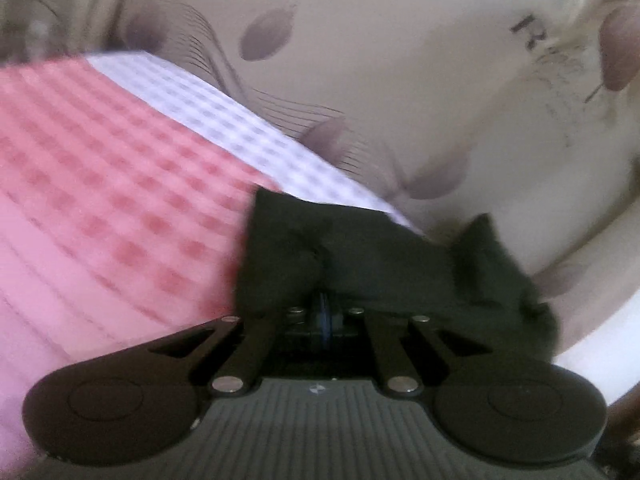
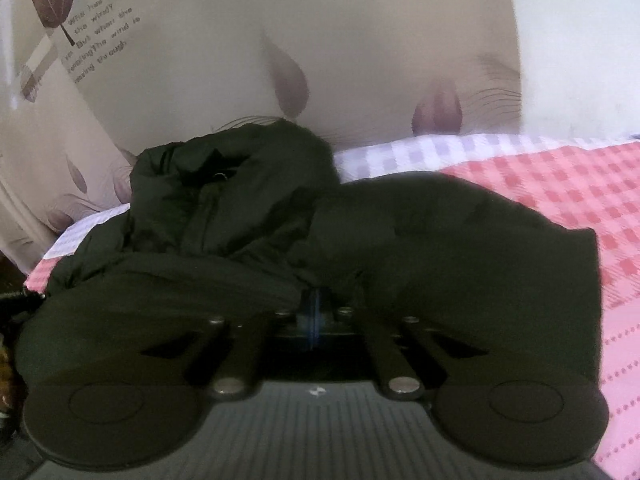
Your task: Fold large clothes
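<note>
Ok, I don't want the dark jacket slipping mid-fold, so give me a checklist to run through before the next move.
1. Left gripper shut on the dark jacket: ok, fabric bunched at its tips.
2. Right gripper shut on the jacket: ok, cloth gathered around its tips.
3. Jacket lies on the pink checked sheet: ok.
4. Landing area on the sheet is bare: ok in the left view.
5. Jacket spread flat: not ok, bunched in a heap.
6. Which edge each gripper holds: cannot tell.
</note>
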A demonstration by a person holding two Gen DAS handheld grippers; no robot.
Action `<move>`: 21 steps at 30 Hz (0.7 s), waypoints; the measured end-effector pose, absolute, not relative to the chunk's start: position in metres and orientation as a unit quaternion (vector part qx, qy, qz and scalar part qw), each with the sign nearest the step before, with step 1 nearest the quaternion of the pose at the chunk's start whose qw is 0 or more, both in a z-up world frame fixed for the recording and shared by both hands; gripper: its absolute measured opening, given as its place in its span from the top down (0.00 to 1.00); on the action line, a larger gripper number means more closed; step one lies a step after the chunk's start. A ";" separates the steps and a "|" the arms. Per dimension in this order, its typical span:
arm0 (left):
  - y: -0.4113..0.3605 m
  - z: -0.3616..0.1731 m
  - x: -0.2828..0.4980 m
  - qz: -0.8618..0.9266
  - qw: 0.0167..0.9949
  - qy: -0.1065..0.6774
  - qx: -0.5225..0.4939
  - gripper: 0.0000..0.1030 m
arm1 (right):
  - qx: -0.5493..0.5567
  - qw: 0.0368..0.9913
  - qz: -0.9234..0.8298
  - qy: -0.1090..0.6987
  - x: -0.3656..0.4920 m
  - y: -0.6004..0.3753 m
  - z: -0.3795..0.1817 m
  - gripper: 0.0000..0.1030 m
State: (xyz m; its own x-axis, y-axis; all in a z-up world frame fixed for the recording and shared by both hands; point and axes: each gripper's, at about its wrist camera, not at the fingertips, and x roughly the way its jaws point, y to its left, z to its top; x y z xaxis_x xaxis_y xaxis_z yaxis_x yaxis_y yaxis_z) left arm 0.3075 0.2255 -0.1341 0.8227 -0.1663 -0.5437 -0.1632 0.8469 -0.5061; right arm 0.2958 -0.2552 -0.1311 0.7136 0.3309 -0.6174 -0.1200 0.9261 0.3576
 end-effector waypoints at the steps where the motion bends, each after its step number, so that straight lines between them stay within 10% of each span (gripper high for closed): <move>1: 0.233 -0.136 0.307 -0.006 0.911 0.299 -0.284 0.89 | 0.149 0.914 0.123 0.358 0.294 -0.257 -0.132 1.00; 21: 0.217 -0.135 0.310 0.000 0.929 0.295 -0.224 0.89 | 0.041 0.947 0.086 0.306 0.278 -0.230 -0.144 1.00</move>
